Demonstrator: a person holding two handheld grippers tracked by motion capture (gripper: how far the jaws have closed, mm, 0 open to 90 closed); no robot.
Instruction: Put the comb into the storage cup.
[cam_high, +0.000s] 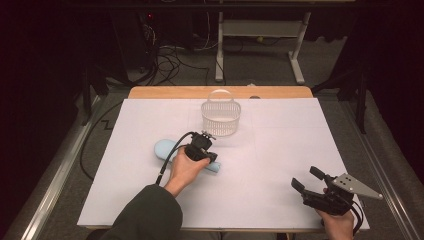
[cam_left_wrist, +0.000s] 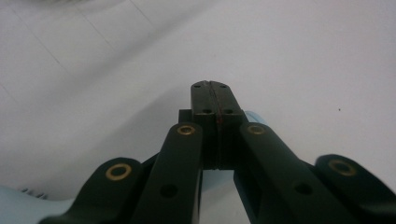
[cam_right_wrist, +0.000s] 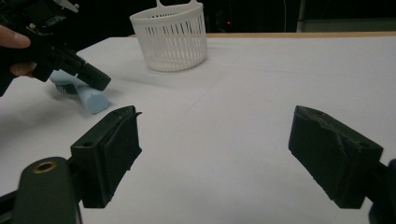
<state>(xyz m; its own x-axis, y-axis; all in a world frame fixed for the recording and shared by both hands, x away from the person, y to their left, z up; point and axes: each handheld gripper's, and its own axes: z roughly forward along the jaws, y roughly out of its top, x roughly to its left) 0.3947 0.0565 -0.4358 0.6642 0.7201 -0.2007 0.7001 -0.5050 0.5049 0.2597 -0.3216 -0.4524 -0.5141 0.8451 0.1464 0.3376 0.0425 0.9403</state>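
The chief risk is an empty grasp: the left tool (cam_left_wrist: 215, 93) is fully closed with its pads pressed flat together and nothing between them, while the light-blue item (cam_high: 164, 148) lies underneath it rather than in its grip. If the tool were lifted as it stands, the item would probably be left on the tabletop (cam_high: 280, 150); if it were pressed down or dragged, the rounded item could be rolled or pushed aside, away from the white basket (cam_high: 220, 120). A fresh grasp would likely have to be preceded by opening the jaws and straddling the item. The item rests on the tabletop near the basket, its long body angled, with one end seen just beyond the closed tips and the other end under the tool's base. The right tool (cam_right_wrist: 217, 126) is held wide open and empty near the tabletop's right front corner, well apart from the item.
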